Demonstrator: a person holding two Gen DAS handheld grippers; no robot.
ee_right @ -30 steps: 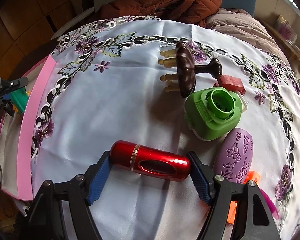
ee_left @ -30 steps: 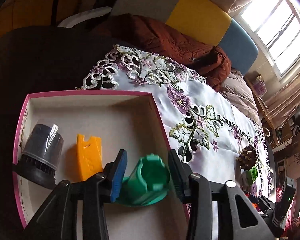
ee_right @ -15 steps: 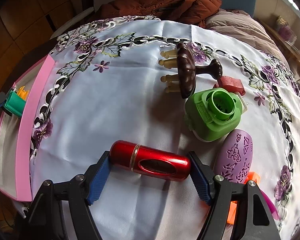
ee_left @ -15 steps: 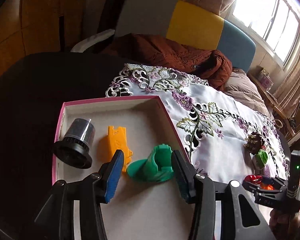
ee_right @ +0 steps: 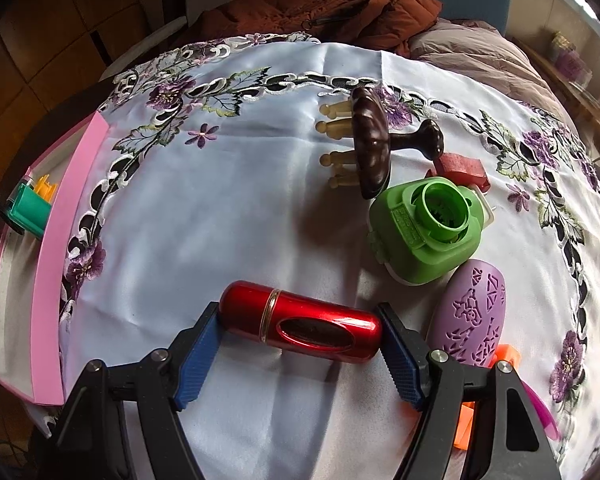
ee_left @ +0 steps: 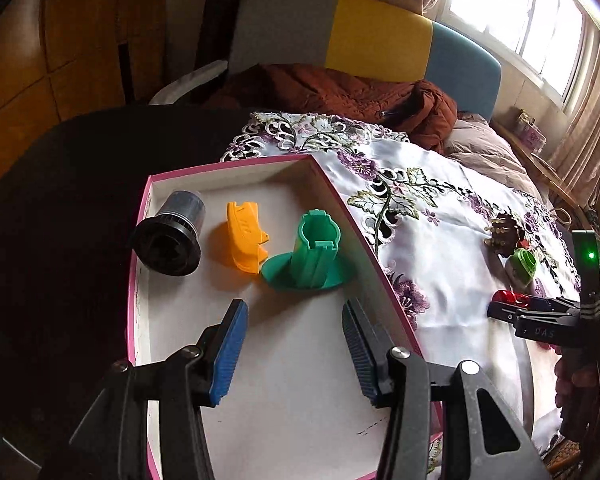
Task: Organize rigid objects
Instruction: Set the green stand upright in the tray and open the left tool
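A pink-rimmed white box (ee_left: 228, 165) holds a green flanged tube (ee_left: 314, 248) standing upright, an orange plastic piece (ee_left: 244, 240) and a dark grey cylinder (ee_left: 172, 232) lying on its side. My left gripper (ee_left: 294, 308) hovers open over the box floor, short of the green tube, with nothing between its fingers. On the embroidered cloth lies a red metal cylinder (ee_right: 300, 322). My right gripper (ee_right: 298, 312) grips it lengthwise, a blue pad on each end. The left wrist view shows that right gripper (ee_left: 512, 308) at the far right.
Beside the red cylinder lie a purple oval brush (ee_right: 474, 312), a green round device (ee_right: 424, 228), a brown wooden massager (ee_right: 370, 140), a red block (ee_right: 462, 168) and an orange piece (ee_right: 466, 428). The box edge (ee_right: 60, 240) is at the left. A brown jacket (ee_left: 340, 88) lies beyond the table.
My left gripper has let go of the green tube and drawn back and up; the tube stays standing in the box. The right gripper and red cylinder have not moved.
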